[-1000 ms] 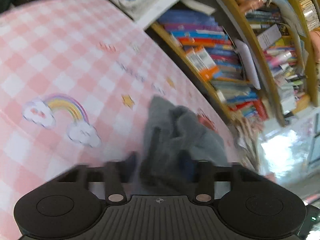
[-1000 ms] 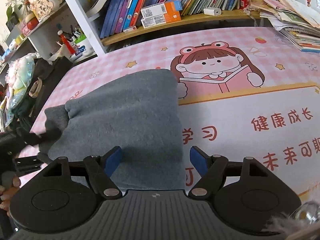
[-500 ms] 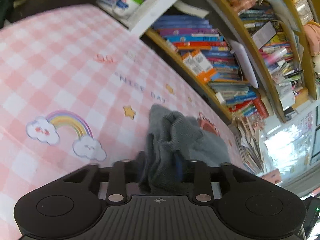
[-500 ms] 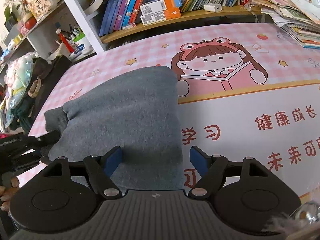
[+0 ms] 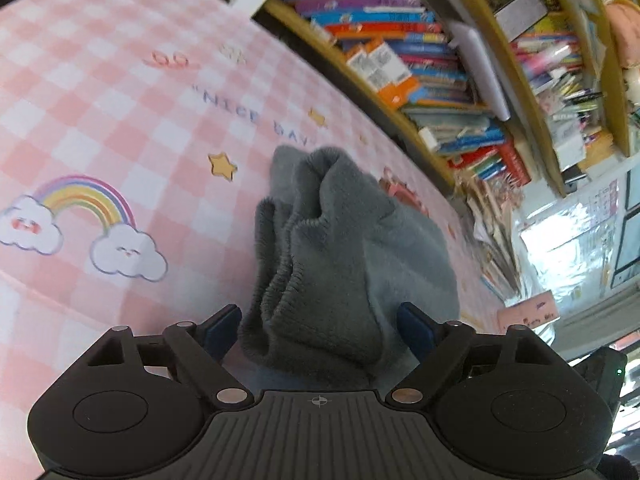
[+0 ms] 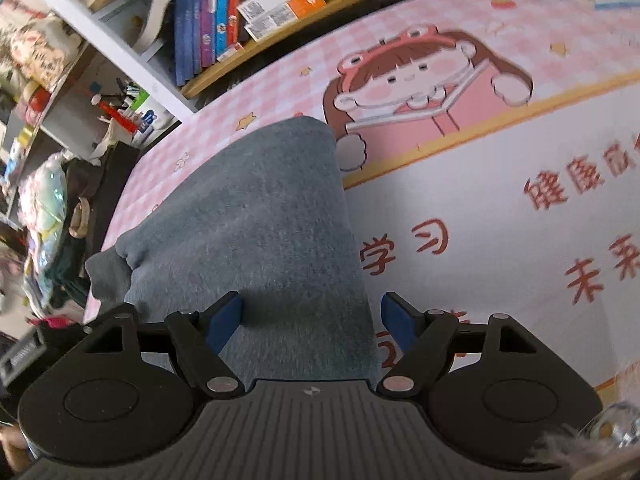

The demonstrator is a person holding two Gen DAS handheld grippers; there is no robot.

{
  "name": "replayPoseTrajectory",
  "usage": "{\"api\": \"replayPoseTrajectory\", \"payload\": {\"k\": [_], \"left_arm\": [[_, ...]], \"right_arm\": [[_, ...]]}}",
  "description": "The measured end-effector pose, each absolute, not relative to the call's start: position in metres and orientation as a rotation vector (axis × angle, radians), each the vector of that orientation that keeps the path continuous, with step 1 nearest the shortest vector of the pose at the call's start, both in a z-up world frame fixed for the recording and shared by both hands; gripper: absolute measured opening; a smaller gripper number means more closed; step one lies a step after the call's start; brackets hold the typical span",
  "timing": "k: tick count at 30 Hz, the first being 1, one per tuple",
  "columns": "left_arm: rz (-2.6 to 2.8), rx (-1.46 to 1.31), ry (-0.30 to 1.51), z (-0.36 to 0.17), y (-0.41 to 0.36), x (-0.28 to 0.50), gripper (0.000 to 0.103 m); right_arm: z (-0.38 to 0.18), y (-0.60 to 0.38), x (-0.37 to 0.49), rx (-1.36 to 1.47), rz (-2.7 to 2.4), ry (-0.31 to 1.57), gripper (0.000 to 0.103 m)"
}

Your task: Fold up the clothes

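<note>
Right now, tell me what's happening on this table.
A person is folding a grey garment on a pink cartoon-print table mat, a handheld gripper in each hand. The left gripper is open, with the garment's bunched, ribbed end lying between its fingers. The right gripper is open too, poised over the smoother folded part. Neither is clamping the cloth. Bookshelves stand behind.

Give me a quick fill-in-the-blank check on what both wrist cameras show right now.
1. The garment lying on the mat is ____ in colour.
2. The left hand-held gripper has its fingers ____ around the bunched cuff.
3. Left of the garment, the mat shows a printed ____ between two clouds.
4. The right hand-held gripper is ____.

Missing: grey; open; rainbow; open
</note>
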State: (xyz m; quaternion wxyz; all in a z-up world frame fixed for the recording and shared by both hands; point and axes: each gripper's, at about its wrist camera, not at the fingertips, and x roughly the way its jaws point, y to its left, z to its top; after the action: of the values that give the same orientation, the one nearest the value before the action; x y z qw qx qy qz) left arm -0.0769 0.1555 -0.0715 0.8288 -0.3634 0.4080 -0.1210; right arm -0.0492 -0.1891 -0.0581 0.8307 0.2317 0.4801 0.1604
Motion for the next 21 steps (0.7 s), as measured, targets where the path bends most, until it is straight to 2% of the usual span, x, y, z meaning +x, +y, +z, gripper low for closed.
{"api": "replayPoseTrajectory", "payload": {"k": [2,3,4,6,8,10,13,15,17,21], "left_arm": [[-0.269,-0.783,0.907,-0.078,0.152,-0.071,0.081],[-0.274,-0.788,0.925,-0.081,0.15,-0.068,0.072],[-0.276,-0.788,0.928,-0.081,0.149,-0.066,0.067],[-0.279,-0.749,0.92,-0.076,0.146,-0.067,0.054],[-0.281,-0.698,0.888,-0.066,0.141,-0.07,0.05],[-0.284,-0.65,0.867,-0.057,0.137,-0.07,0.05],[-0.278,-0.684,0.915,-0.066,0.14,-0.064,0.052],[-0.275,-0.708,0.927,-0.071,0.143,-0.064,0.059],[-0.276,-0.723,0.932,-0.073,0.145,-0.062,0.061],[-0.282,-0.764,0.943,-0.081,0.148,-0.059,0.066]], "right_arm": [[-0.058,-0.188,-0.048,0.496,0.353,1.023,0.071],[-0.058,-0.187,-0.047,0.499,0.359,1.026,0.064],[-0.058,-0.186,-0.047,0.501,0.365,1.028,0.061],[-0.05,-0.182,-0.051,0.456,0.387,0.99,0.043],[-0.037,-0.176,-0.058,0.38,0.415,0.924,0.038],[-0.029,-0.171,-0.064,0.329,0.446,0.883,0.037],[-0.037,-0.175,-0.057,0.359,0.434,0.936,0.039],[-0.044,-0.179,-0.052,0.386,0.417,0.97,0.049],[-0.049,-0.182,-0.047,0.415,0.406,0.992,0.055],[-0.059,-0.183,-0.039,0.458,0.409,1.022,0.06]]}}
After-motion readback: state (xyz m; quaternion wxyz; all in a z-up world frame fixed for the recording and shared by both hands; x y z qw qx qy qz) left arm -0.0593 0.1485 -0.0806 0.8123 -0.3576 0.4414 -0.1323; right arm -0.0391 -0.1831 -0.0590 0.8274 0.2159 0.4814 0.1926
